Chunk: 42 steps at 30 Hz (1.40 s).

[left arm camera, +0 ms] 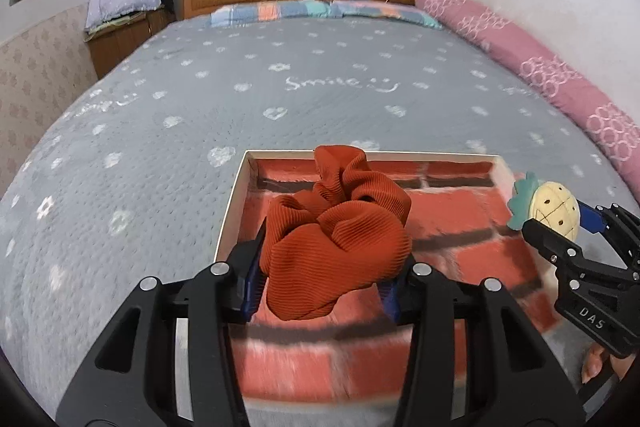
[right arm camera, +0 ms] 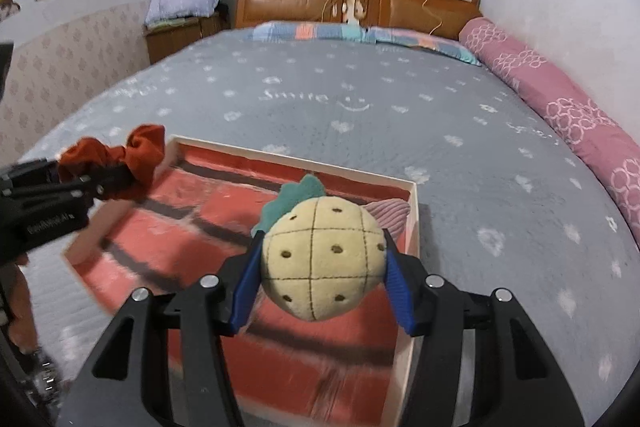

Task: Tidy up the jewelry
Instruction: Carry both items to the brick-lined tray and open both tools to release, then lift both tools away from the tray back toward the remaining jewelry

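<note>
carrying 2 soft things over a shallow box, the 2 claws are both loaded. the left claw is clenched on a rust-red scrunchie, its blue pads pressing into the ribbed cloth from either side, and the bunch is hanging above the box's left half. the right claw is gripping a plush pineapple hair tie, pads on the round yellow body, with the green felt leaves poking out past the tips; a bit of pink ribbed cloth is showing behind it, and it is hard to tell whether that belongs to the same piece. in the left view the right claw is sitting near the box's right wall, the pineapple just above the rim.

the box is lying on the grey bed, its floor printed like red brick and looking bare.

both pieces are looking very light and squashy, so nothing is at risk of breaking. the scrunchie is floppy and folding over itself, so a pinch across the bunched middle is holding best. the pineapple is springy and rounded, and pads off its widest part are likely to slide. fuzzy cloth may cling to the ridged pads on letting go.
</note>
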Motion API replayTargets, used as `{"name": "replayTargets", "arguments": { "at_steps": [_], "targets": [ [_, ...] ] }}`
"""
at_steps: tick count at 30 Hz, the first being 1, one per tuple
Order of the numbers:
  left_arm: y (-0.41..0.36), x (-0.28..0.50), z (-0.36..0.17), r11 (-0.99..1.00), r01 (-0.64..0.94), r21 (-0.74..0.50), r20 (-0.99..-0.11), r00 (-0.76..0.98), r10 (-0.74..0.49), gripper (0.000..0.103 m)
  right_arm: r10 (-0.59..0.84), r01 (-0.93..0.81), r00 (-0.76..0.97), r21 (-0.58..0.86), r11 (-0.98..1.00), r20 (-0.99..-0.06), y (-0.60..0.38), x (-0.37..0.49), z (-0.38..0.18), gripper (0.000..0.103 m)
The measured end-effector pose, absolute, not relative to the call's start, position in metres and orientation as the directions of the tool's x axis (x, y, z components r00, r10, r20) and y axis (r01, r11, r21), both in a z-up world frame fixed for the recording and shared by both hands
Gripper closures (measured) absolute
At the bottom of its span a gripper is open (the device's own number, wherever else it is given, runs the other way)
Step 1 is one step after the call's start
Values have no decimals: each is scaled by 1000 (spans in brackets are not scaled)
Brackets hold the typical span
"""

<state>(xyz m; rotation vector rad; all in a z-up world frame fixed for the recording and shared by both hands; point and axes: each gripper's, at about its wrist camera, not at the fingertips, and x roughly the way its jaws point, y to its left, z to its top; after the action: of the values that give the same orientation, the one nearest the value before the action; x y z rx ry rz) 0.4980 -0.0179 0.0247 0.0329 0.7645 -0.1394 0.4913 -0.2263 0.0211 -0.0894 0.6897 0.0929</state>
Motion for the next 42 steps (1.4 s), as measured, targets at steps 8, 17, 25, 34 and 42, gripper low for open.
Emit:
{"name": "replayTargets", "arguments": {
  "at_steps": [8,17,25,34,42],
  "targets": [
    [-29,551,-8,985,171,23,-777,623,-90,58,28,-82,698,-41,996,-715,-239,545,-13,48],
    [-38,571,-20,984,163,72,-798,601,-41,56,-17,-87,658,-98,991,-753,-241,566,-22,48],
    [-42,585,-29,983,151,101,-830,558,0,51,17,-99,594,-52,994,-804,-245,583,-32,46],
    [-39,579,-20,981,121,152,-808,587,53,16,40,-115,549,-28,993,-835,-244,585,-34,28],
    [-14,538,22,993,90,82,-769,639,6,7,59,-104,623,-9,994,-780,-247,551,9,17]
  ]
}}
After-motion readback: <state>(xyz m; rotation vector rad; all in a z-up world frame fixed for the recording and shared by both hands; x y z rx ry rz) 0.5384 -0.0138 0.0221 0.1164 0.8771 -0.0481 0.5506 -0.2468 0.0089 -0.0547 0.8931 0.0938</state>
